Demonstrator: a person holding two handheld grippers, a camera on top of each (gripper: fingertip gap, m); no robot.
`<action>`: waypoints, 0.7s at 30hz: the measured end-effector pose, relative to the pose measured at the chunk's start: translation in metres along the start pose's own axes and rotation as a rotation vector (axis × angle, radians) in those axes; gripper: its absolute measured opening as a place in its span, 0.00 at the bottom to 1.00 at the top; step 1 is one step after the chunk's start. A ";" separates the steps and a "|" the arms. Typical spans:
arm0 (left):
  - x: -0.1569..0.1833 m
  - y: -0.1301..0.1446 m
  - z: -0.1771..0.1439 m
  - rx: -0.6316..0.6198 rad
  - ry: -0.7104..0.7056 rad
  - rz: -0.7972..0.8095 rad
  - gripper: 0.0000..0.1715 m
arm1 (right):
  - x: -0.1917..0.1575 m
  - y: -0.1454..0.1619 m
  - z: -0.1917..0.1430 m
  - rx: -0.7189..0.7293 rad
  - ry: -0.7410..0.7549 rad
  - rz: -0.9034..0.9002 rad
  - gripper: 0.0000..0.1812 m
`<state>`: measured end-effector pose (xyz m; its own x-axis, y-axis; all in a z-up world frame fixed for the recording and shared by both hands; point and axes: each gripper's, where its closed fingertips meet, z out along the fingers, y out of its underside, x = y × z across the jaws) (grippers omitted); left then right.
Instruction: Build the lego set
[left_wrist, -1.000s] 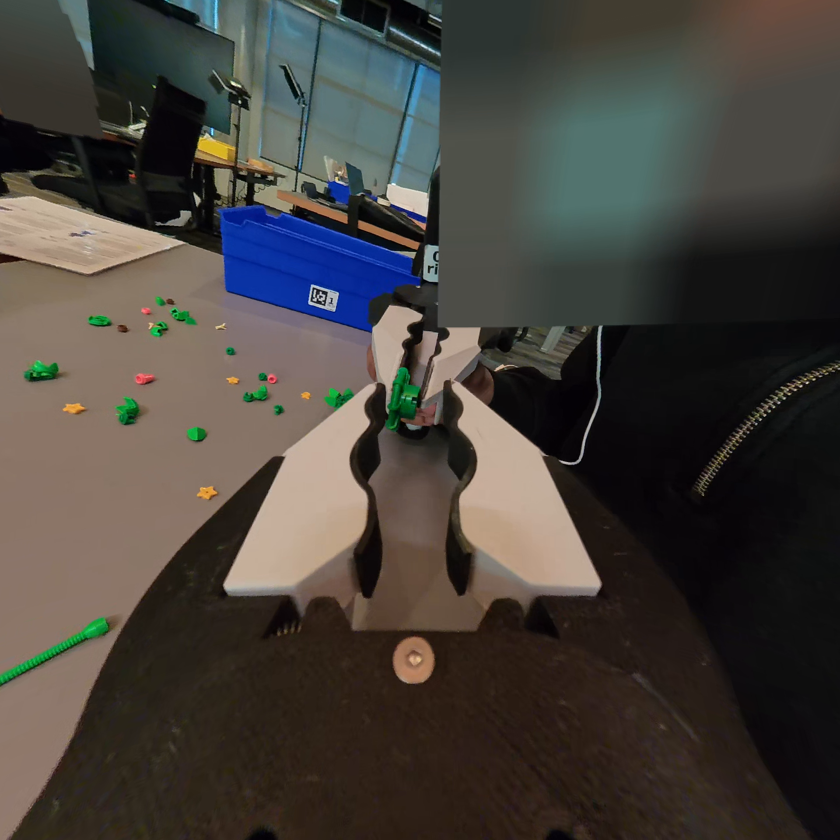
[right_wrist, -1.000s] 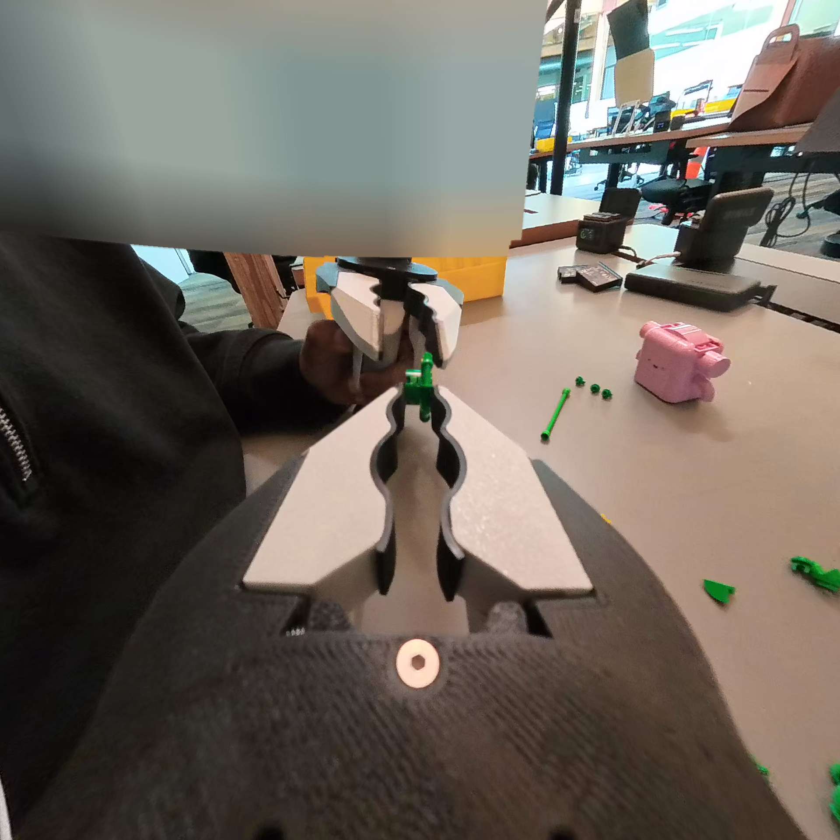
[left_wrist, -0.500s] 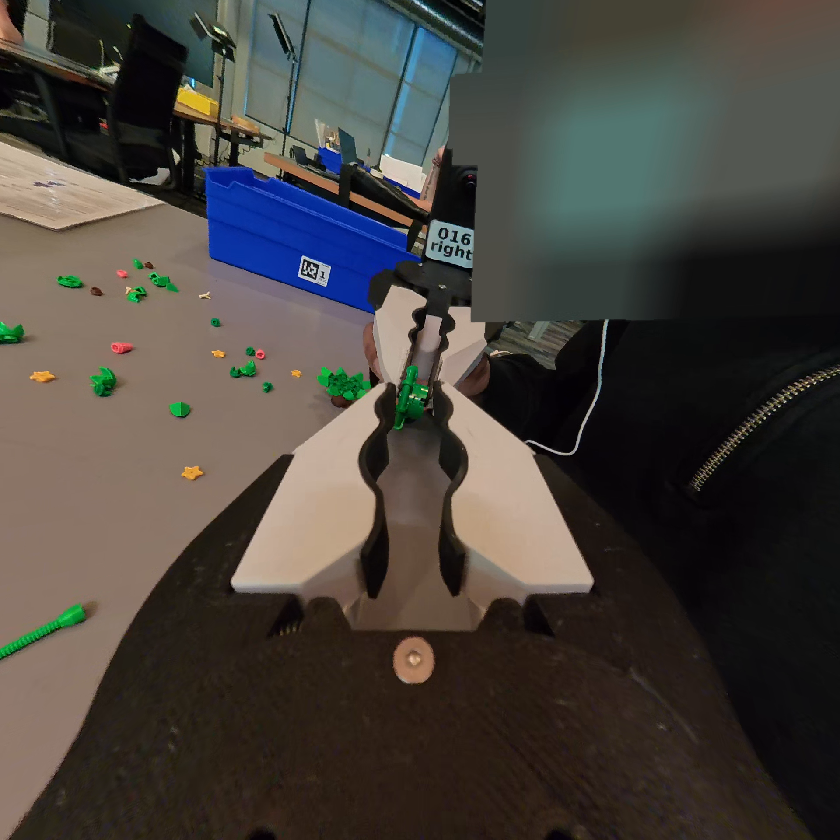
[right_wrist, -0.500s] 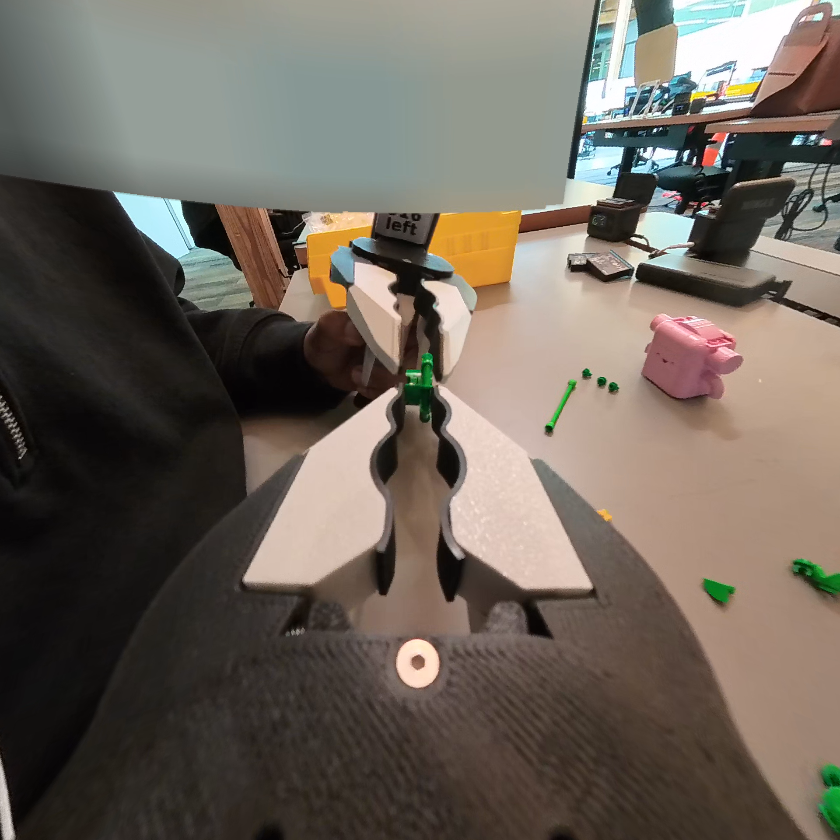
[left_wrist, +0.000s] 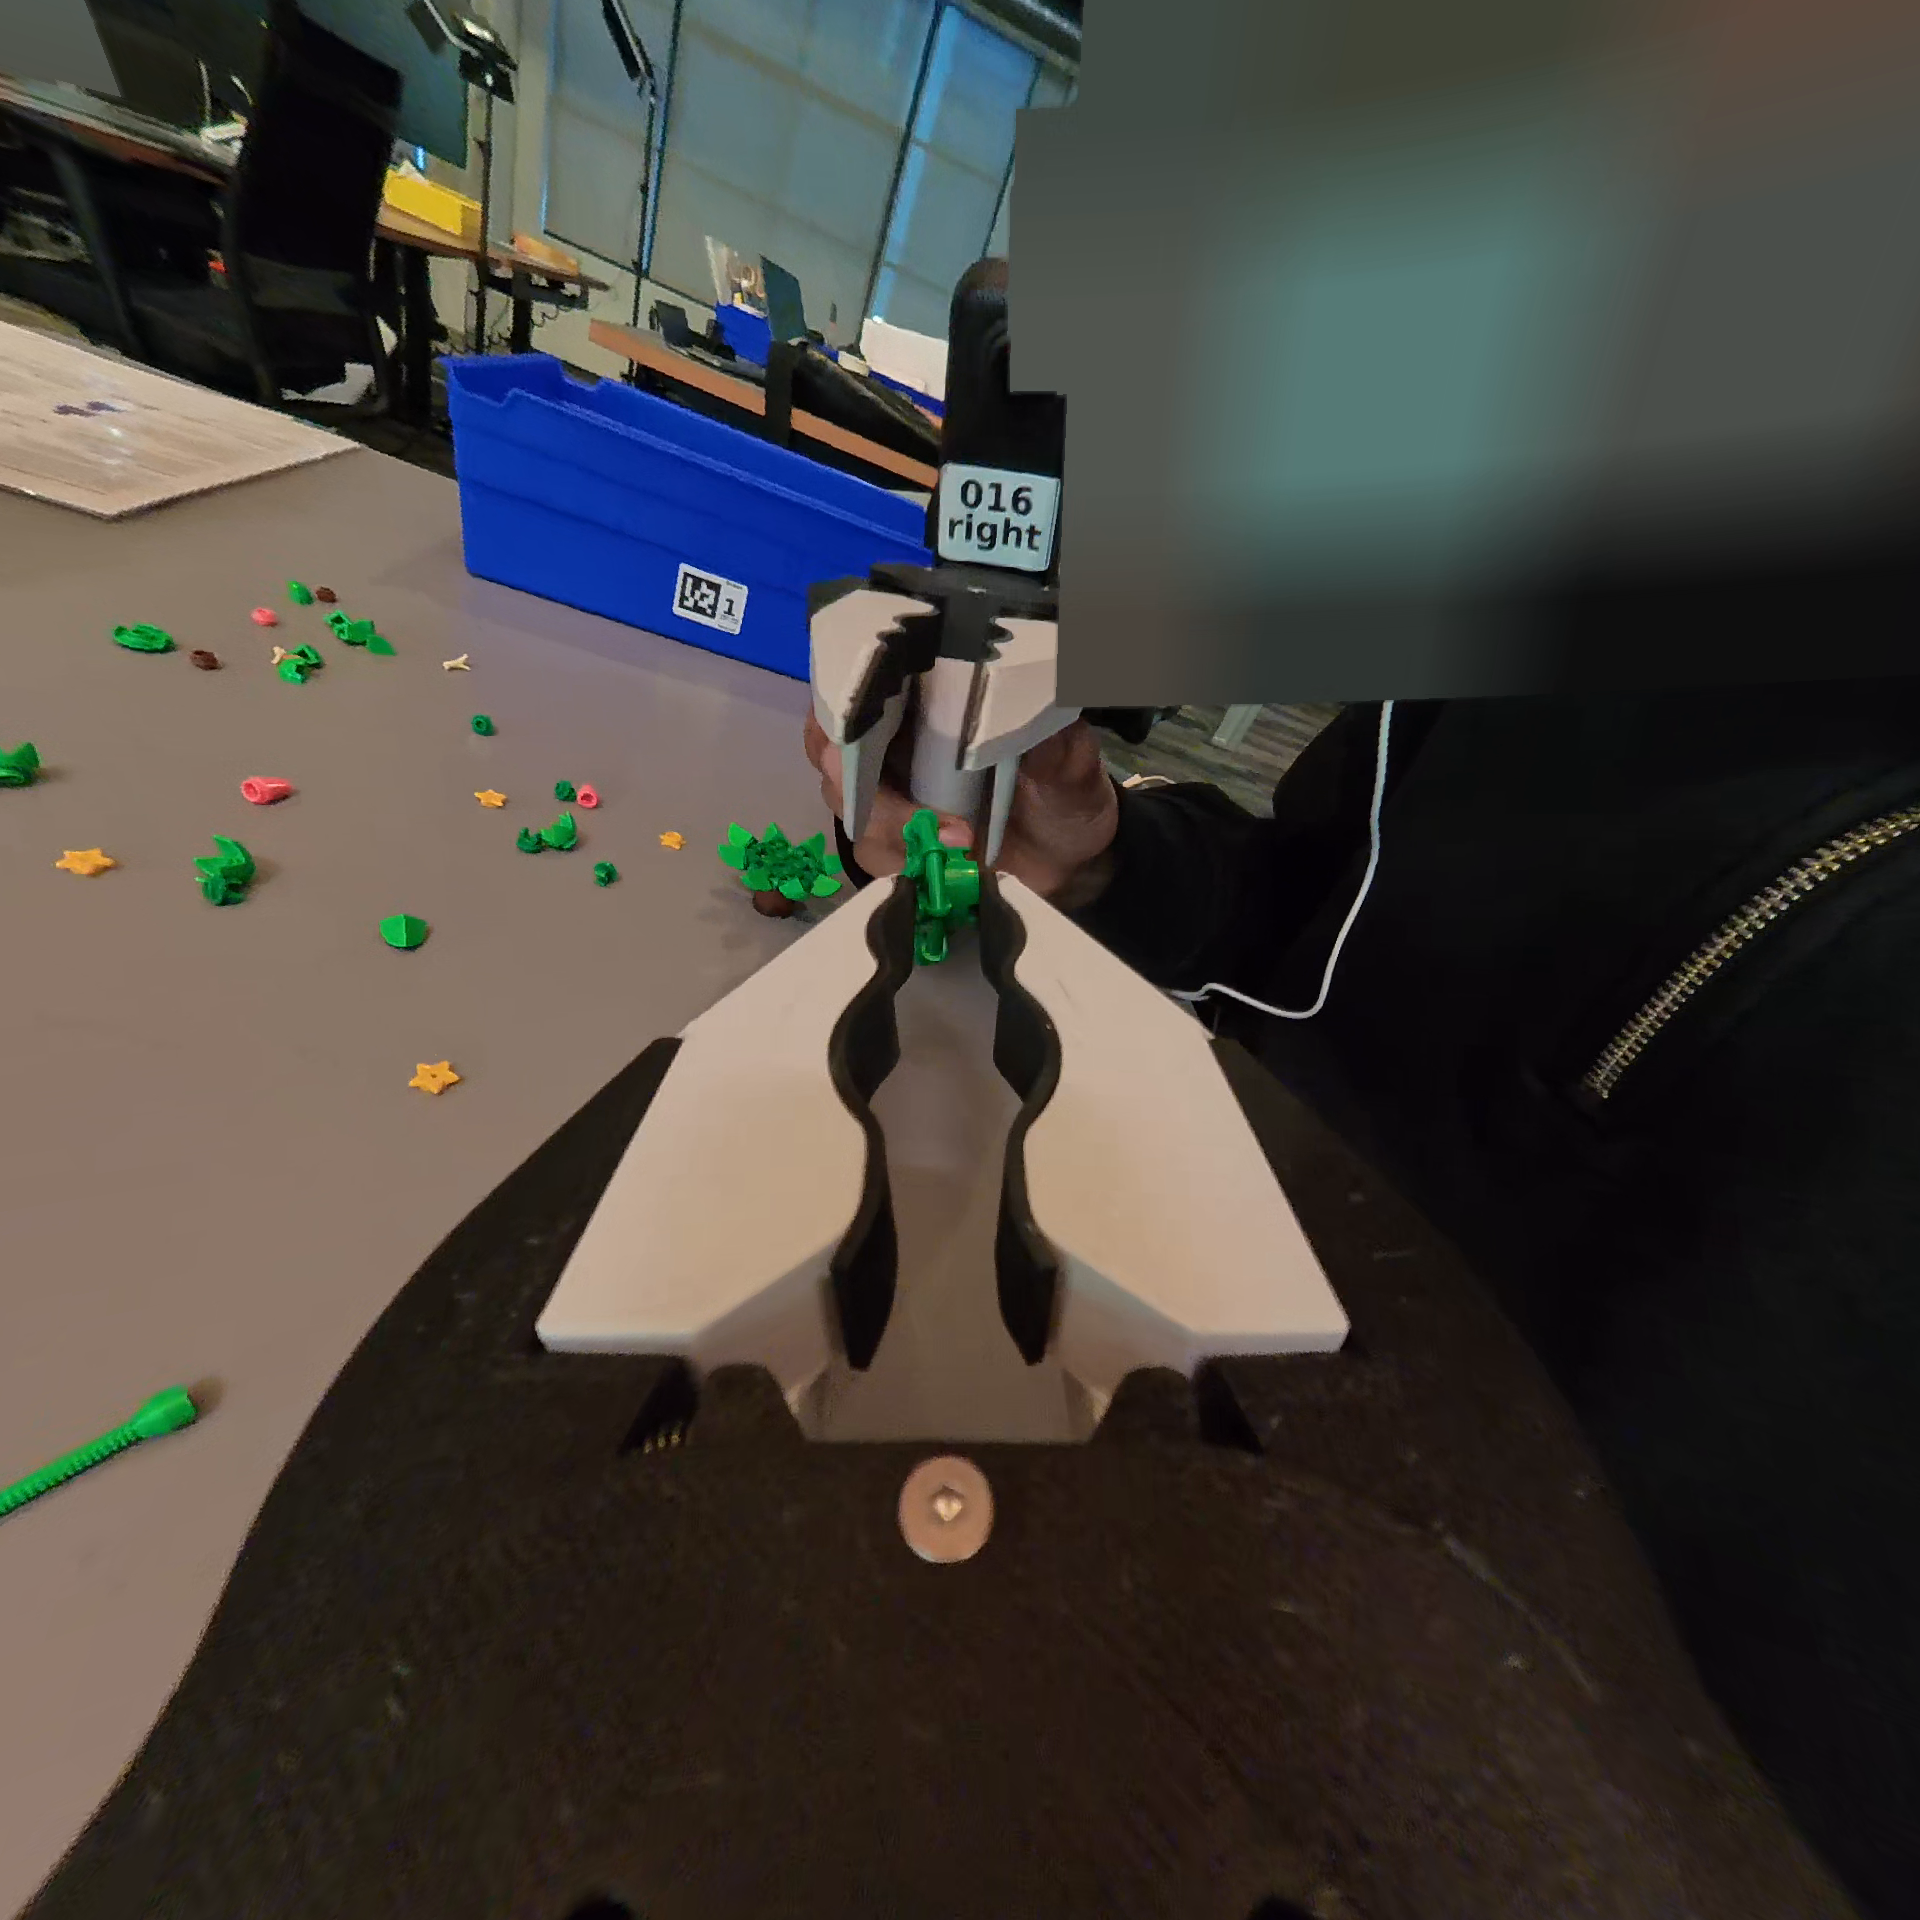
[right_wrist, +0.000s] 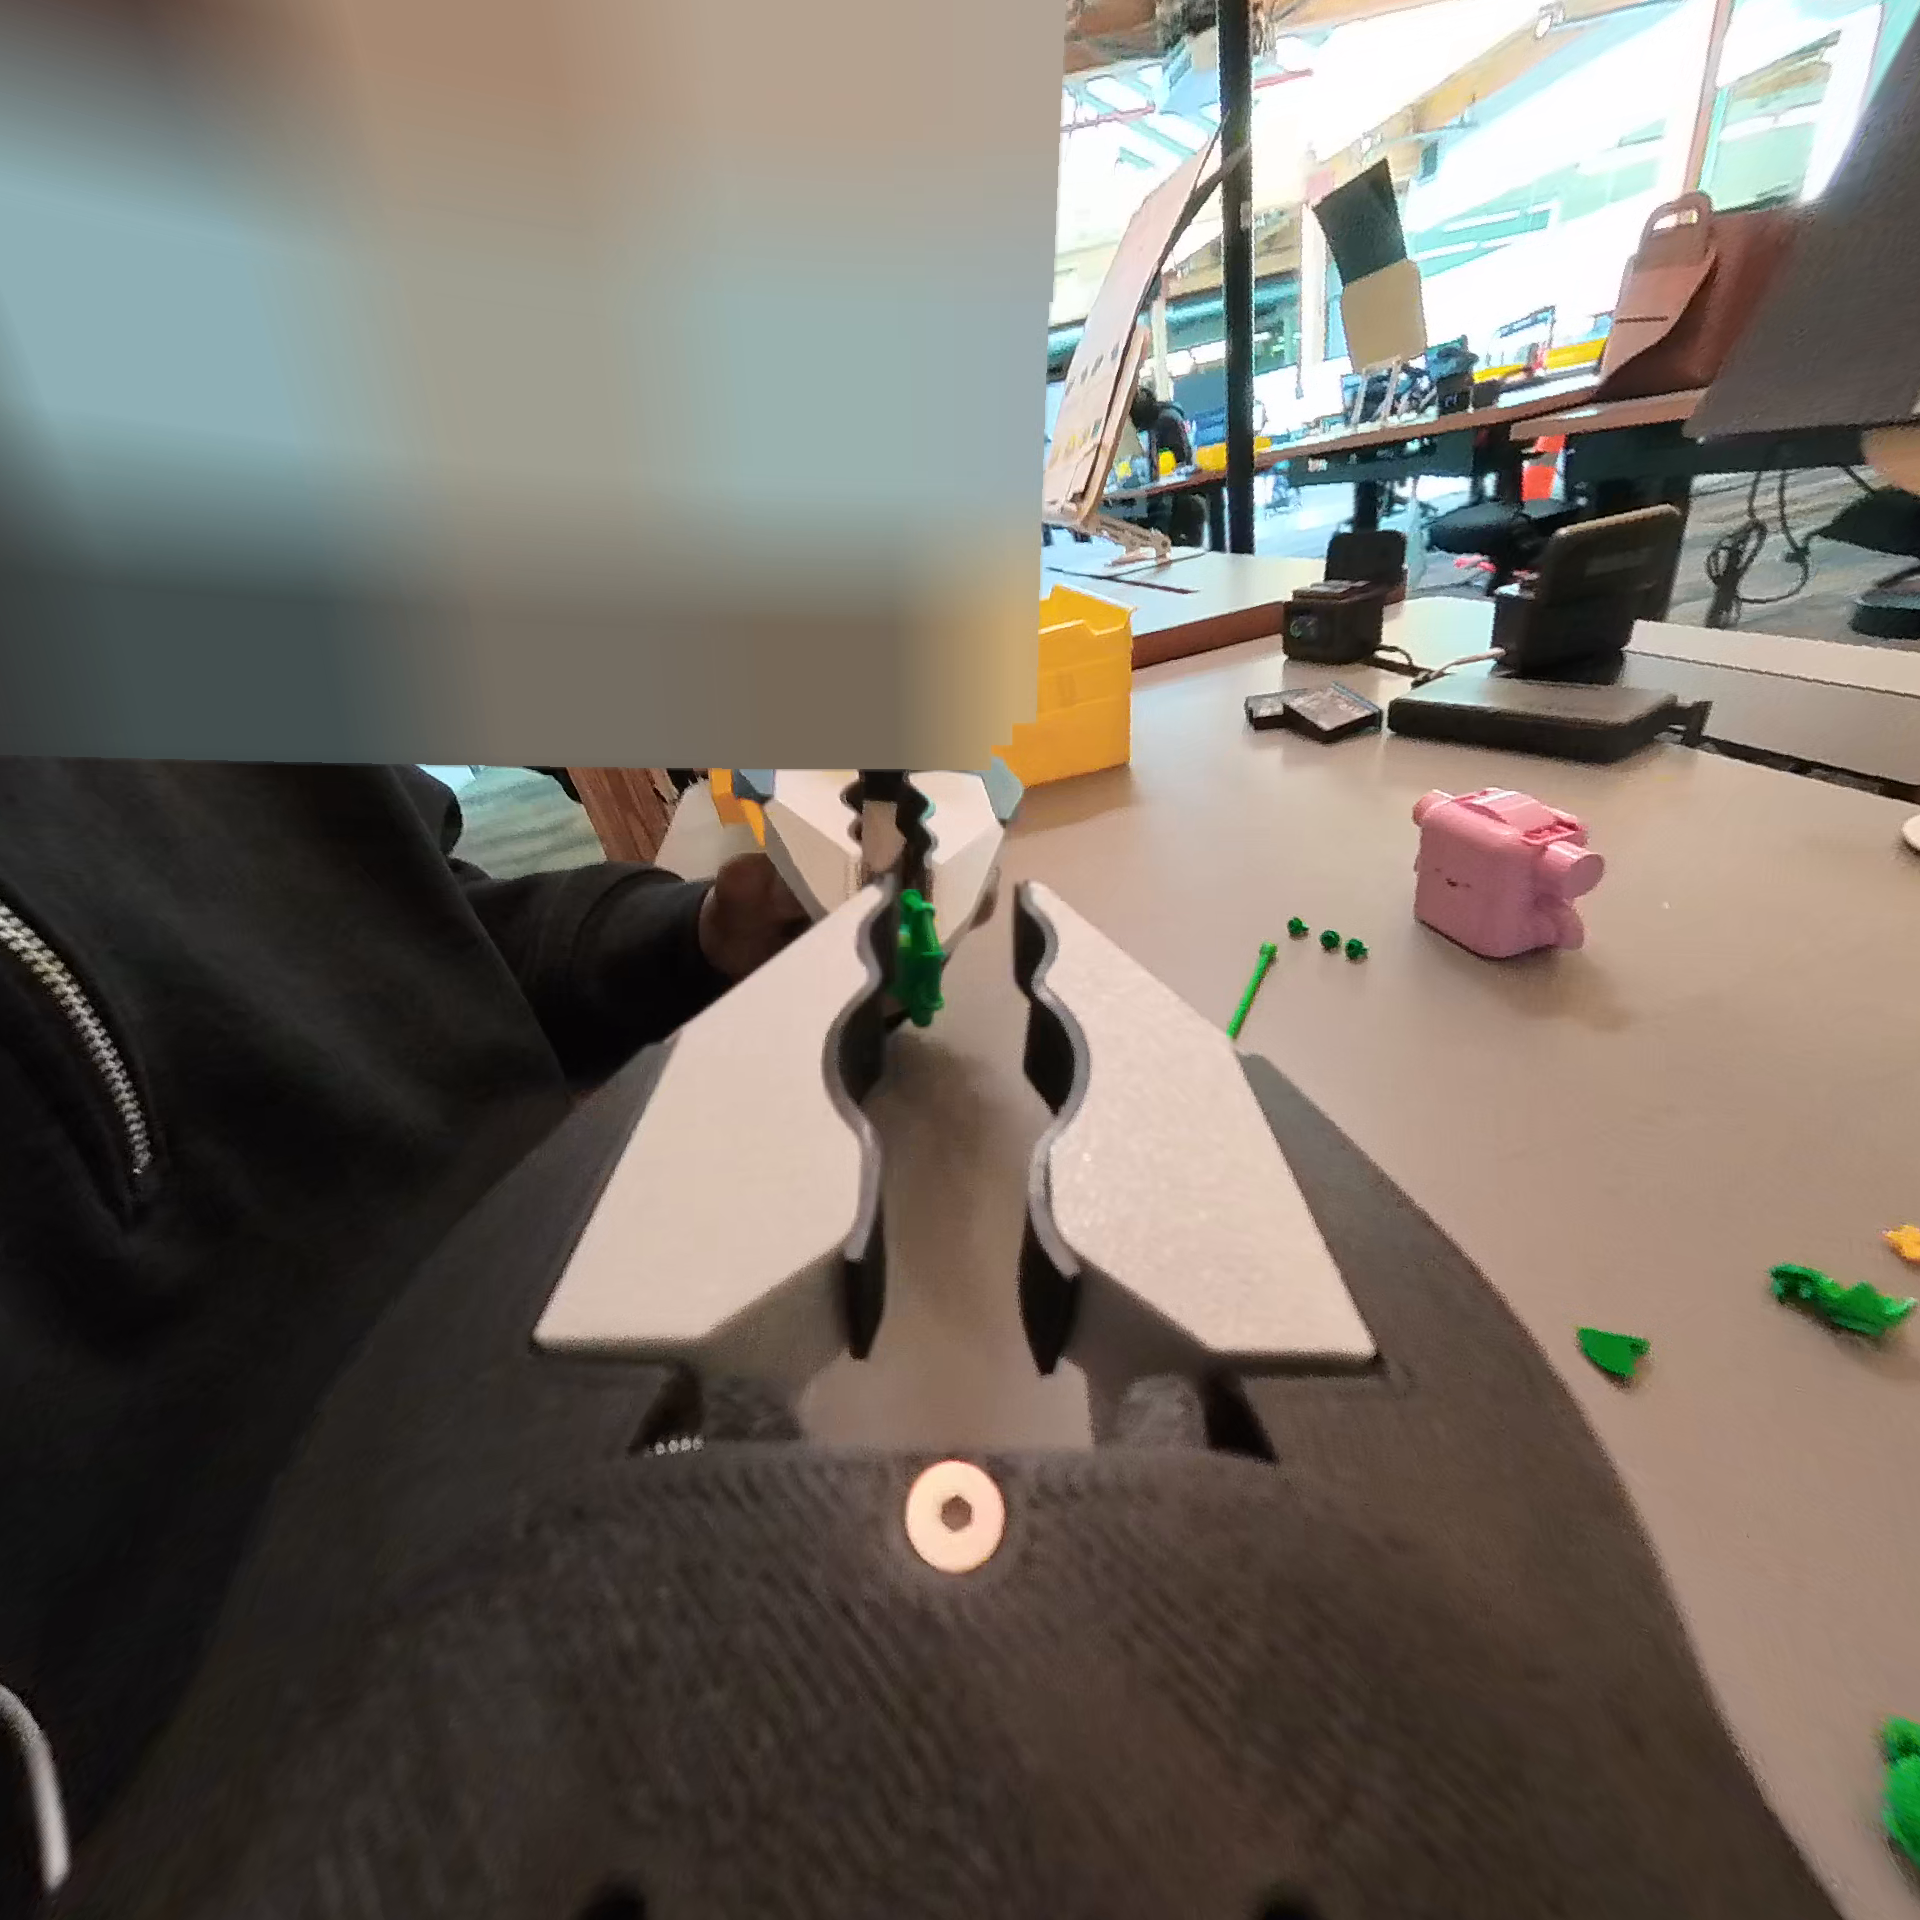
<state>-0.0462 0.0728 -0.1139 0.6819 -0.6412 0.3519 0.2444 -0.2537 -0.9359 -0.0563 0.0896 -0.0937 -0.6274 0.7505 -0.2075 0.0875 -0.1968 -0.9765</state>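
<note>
While the little green lego piece (left_wrist: 940, 883) stood with its long side up and down, we held it pinched at the tips of our left gripper (left_wrist: 938, 904), up above the grey table (left_wrist: 260, 1091) in front of our chest. Our right gripper (right_wrist: 951, 914) faced it tip to tip, its two fingers spread apart, and the piece sat by its left finger (right_wrist: 769, 1091), not gripped. Other green bits (left_wrist: 779, 864) lay on the table, well apart from both hands.
</note>
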 end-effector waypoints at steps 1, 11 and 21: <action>0.000 -0.002 -0.001 0.013 0.005 -0.003 0.04 | -0.001 -0.002 0.000 0.014 -0.012 0.017 0.12; 0.014 -0.021 -0.008 0.141 0.105 -0.018 0.04 | -0.025 0.004 0.013 0.022 -0.207 0.190 0.16; 0.012 -0.012 -0.001 0.094 0.108 -0.039 0.07 | -0.021 0.005 0.011 0.002 -0.148 0.115 0.05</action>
<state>-0.0411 0.0674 -0.0982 0.5939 -0.7077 0.3827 0.3357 -0.2143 -0.9173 -0.0514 0.0660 -0.0934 -0.7207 0.6218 -0.3064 0.1632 -0.2774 -0.9468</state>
